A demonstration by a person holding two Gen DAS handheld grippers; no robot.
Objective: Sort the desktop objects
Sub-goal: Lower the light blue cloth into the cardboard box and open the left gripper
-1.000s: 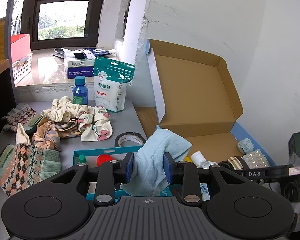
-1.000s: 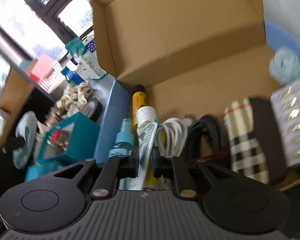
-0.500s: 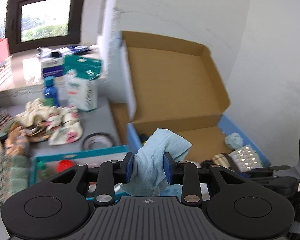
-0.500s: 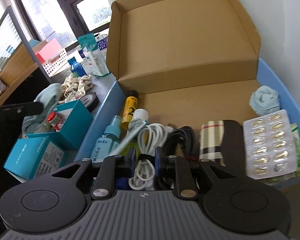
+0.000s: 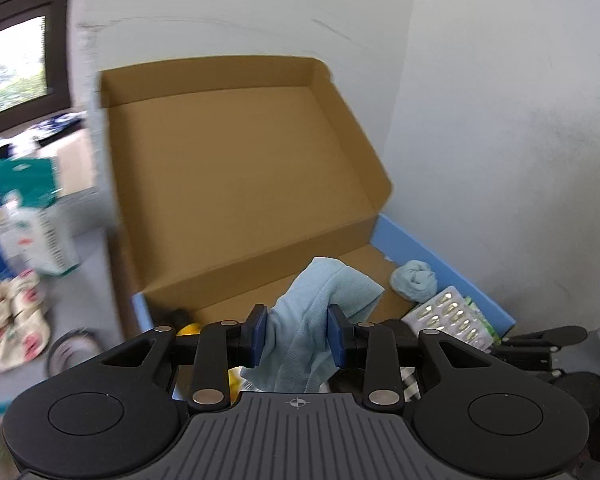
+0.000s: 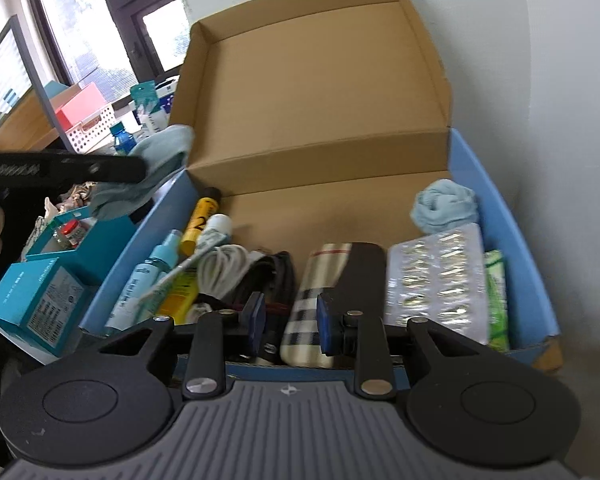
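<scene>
Swung over the cardboard box [image 5: 240, 184], left claw [image 5: 296, 336] grips the blue cloth [image 5: 312, 320]; only the right view shows the right claw [image 6: 290, 322] open, empty.

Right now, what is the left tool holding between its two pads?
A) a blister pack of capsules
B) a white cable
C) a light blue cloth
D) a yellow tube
C: the left tool is clamped on a light blue cloth, which hangs between its pads above the open box.
</scene>
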